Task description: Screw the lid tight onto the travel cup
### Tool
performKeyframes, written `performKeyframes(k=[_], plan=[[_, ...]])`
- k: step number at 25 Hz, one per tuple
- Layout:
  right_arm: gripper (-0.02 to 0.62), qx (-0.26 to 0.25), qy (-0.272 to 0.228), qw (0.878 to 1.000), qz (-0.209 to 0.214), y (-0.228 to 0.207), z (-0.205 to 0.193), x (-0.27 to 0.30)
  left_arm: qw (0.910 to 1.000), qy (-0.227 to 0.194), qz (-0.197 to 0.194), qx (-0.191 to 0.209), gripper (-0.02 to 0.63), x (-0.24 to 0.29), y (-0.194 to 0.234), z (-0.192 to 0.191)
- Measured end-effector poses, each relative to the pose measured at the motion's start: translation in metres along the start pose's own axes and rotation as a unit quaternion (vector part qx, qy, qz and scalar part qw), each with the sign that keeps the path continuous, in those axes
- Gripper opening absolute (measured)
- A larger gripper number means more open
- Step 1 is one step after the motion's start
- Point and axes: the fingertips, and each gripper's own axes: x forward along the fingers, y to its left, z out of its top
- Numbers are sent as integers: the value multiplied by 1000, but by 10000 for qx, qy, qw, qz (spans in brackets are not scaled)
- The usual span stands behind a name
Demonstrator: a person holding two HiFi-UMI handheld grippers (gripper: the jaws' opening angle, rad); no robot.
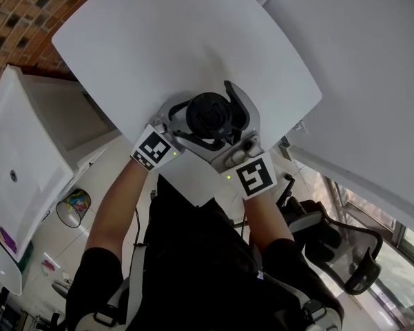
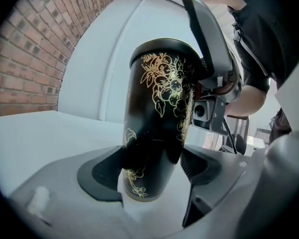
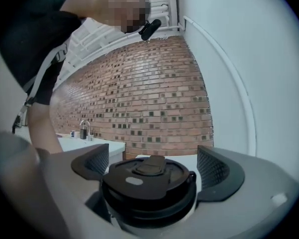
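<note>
A black travel cup (image 2: 159, 118) with gold flower print stands near the front edge of the white round table (image 1: 193, 33). Its black lid (image 3: 147, 178) sits on top, the lid (image 1: 210, 116) showing from above in the head view. My left gripper (image 2: 151, 168) is shut on the cup's lower body, both pads (image 2: 102, 171) pressed against it. My right gripper (image 3: 154, 168) reaches over the top, its pads (image 3: 214, 171) standing on either side of the lid, very close but not pressing. In the head view the left gripper (image 1: 182, 124) and right gripper (image 1: 219, 119) flank the cup.
A second white table (image 1: 372, 81) lies to the right. A white cabinet (image 1: 27, 150) stands on the left, and a brick wall (image 1: 14, 12) lies beyond it. An office chair (image 1: 344, 254) is at lower right. The person's body is close behind the table edge.
</note>
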Motion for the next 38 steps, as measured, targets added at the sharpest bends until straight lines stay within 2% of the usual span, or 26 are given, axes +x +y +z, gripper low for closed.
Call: performKeyframes(k=[1,3,6,8,11,13,19,27,30,32,34,38], plan=[[538,28,61,9998,192,1,-2,-3,10000,4,-2,-2,370,0,0,0],[543,164,257,9960,835,6,-7,-9,10000,8,-3,-6,370,0,0,-1],[546,99,564,9819,1803,11,-11,-12,10000,10,-3,-8,370,0,0,-1],[543,-233,764,9763,2009,9,-17,-12,10000,6,-3,-10,370,0,0,0],[515,-485,899,9735,2046,9,-22,-12,10000,-7,-11,-14,370,1,0,0],[468,-463,821,9752,2004,11,-21,-13,10000,-10,-18,-18,371,1,-1,1],[468,-185,476,9870,1525,8,-15,-11,10000,-4,-8,-28,370,1,-1,0],[468,-181,347,9983,432,2,-11,-8,10000,1,-10,-48,371,0,0,-1],[468,-138,285,9994,-129,-2,-12,-9,10000,9,1,-28,370,0,0,-1],[465,-90,321,9988,-360,-3,-14,-11,10000,10,17,-43,370,0,-1,-2],[465,-64,394,9984,-388,-3,-16,-11,10000,7,34,-57,371,0,-1,-2],[465,88,399,9991,-123,-3,-17,-12,9999,-2,97,-60,371,1,0,-2]])
